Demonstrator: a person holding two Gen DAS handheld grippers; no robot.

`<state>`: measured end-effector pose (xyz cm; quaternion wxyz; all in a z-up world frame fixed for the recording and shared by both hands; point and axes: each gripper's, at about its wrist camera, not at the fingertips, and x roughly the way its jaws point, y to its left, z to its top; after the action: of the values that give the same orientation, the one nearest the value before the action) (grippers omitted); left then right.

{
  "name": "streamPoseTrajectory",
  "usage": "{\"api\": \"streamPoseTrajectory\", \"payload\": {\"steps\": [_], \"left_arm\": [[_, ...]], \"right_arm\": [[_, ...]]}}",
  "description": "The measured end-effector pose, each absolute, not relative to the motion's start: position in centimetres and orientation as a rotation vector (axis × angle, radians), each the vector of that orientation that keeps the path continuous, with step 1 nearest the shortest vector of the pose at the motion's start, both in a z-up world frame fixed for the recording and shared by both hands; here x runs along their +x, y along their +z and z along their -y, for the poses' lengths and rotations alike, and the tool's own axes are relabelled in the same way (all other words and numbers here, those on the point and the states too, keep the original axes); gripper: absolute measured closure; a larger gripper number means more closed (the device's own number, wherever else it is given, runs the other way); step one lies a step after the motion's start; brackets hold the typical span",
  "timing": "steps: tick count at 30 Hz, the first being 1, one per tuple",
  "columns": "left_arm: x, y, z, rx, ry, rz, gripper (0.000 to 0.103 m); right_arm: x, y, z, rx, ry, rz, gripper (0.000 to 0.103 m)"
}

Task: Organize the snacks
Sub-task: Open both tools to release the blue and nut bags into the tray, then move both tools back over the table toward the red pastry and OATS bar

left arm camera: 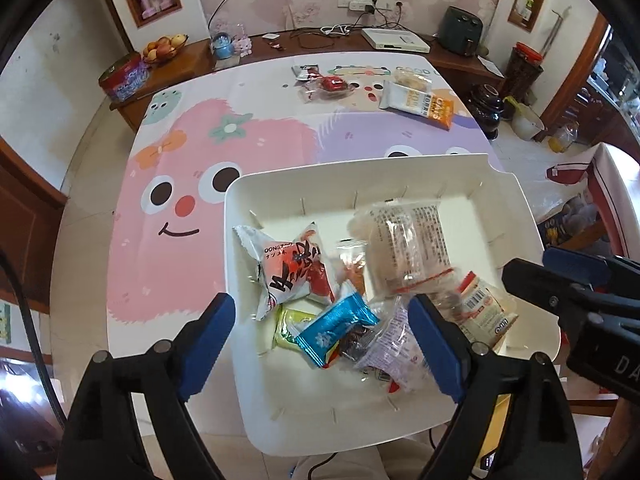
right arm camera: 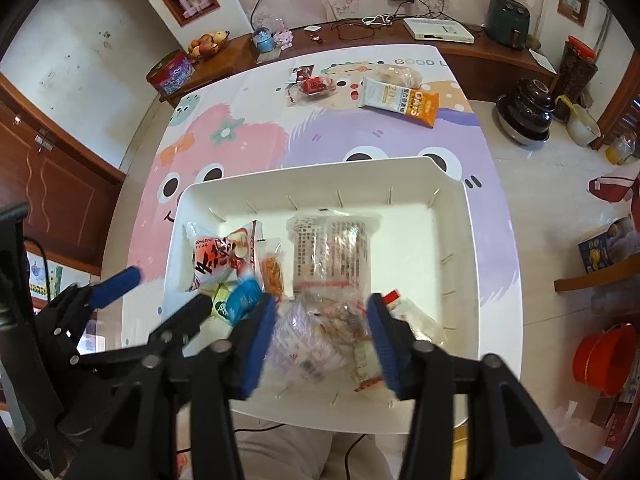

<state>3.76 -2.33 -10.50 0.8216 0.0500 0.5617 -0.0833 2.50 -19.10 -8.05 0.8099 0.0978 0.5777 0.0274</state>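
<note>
A white bin stands at the table's near edge and holds several snack packets: a red-and-white one, a blue one, a large clear pack. My left gripper is open above the bin's near left part, empty. My right gripper is open above a clear crinkly packet; it also shows in the left wrist view. Loose snacks lie at the far side: an orange-and-white bar and a red candy packet.
The table has a cartoon cloth. Behind it a wooden sideboard carries a fruit bowl, a red tin, cables and a white box. Dark jars stand on the floor at the right.
</note>
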Motion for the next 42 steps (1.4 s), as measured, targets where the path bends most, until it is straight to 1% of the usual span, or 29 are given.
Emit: {"api": "streamPoseTrajectory", "payload": {"steps": [3,28,37,42], "left_arm": [[3.8,-10.8,1.8,0.093,-0.166,-1.207,0.015],[3.2,-10.9,1.2,0.072,-0.154,-1.22,0.015],[4.6,-9.9,2.3,0.097,-0.182,-1.205,0.015],[6.5,-8.6,3.4,0.147,-0.204,-1.158,0.015]], "right_arm": [[2.5,-8.2,19.0,0.201,0.047,-1.24,0.047],[1.8,-8.8,18.1,0.17,0.073,-1.259,0.047],[2.4,-8.2,18.9,0.167,0.057,-1.236,0.047],[3.7,-7.6,19.5,0.162,0.05,-1.209,0.047]]}}
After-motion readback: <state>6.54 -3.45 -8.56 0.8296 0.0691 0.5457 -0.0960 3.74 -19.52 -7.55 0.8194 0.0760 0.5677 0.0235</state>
